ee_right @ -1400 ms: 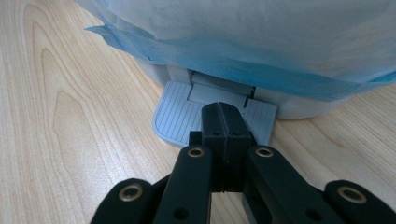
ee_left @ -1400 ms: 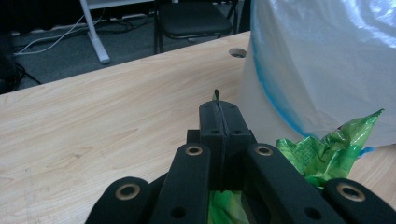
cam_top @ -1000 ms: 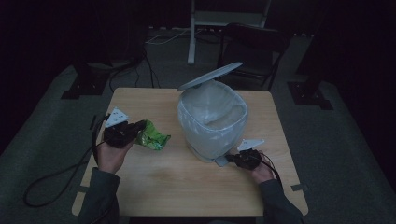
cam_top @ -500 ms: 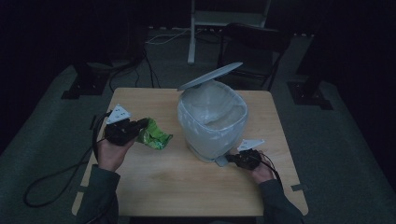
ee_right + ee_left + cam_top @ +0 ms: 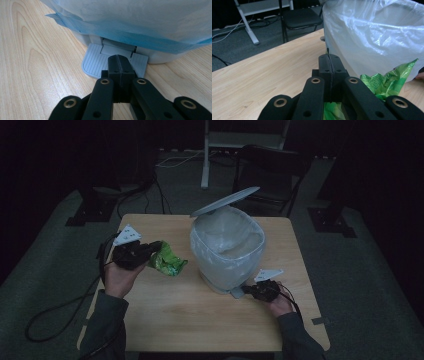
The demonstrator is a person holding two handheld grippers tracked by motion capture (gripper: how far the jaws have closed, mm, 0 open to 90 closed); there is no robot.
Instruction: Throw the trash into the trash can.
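A pale pedal bin [image 5: 227,252] lined with a white bag [image 5: 374,32] stands mid-table, its lid [image 5: 225,201] tipped up and open. My left gripper [image 5: 155,247] is to the left of the bin, shut on a crumpled green wrapper [image 5: 169,262]. In the left gripper view the jaws [image 5: 329,58] meet with a thin edge pinched between them, and the wrapper [image 5: 384,82] hangs below, close to the bag. My right gripper [image 5: 248,291] is shut with nothing in it, its tips [image 5: 119,61] resting on the bin's grey ribbed pedal [image 5: 96,62] at the bin's front base.
The wooden table [image 5: 165,320] has bare room in front of and to the left of the bin. A dark chair [image 5: 270,170] and a white stand leg [image 5: 205,155] are behind the table. Cables [image 5: 55,310] trail on the floor at the left.
My left gripper has shifted slightly right toward the bin, with the green wrapper in it. The right gripper stays on the pedal and the lid stays up.
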